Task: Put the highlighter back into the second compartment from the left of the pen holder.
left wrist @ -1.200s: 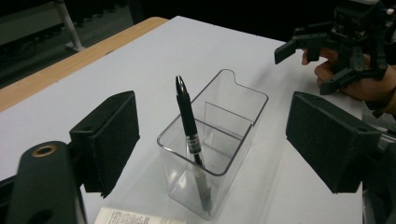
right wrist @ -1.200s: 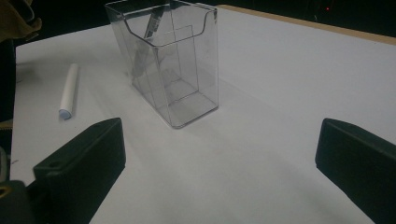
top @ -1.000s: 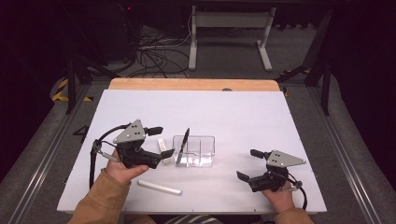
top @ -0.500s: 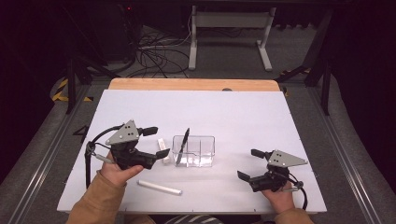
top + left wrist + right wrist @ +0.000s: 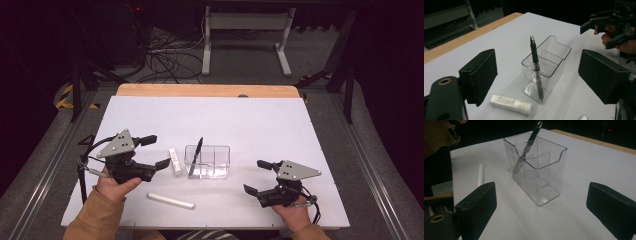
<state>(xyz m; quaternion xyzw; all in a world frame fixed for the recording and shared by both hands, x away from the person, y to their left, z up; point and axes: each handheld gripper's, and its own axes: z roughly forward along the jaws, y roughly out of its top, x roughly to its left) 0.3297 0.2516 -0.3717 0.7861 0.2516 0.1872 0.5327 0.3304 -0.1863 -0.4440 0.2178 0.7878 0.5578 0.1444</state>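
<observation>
Here the left gripper (image 5: 149, 151), jaws spread and empty, sits just left of the clear organizer (image 5: 207, 161), nearest the small white tube (image 5: 175, 161) lying lengthwise between them, while the right gripper (image 5: 259, 176) waits open.

It looked like a lab or test room. A white board (image 5: 250, 125) covered a wooden table (image 5: 200, 90) at the frame's centre, loose cables (image 5: 165, 55) lay on grey carpet (image 5: 320, 60) at upper left, and a metal stand (image 5: 245, 30) stood at top centre amid darkness.
</observation>
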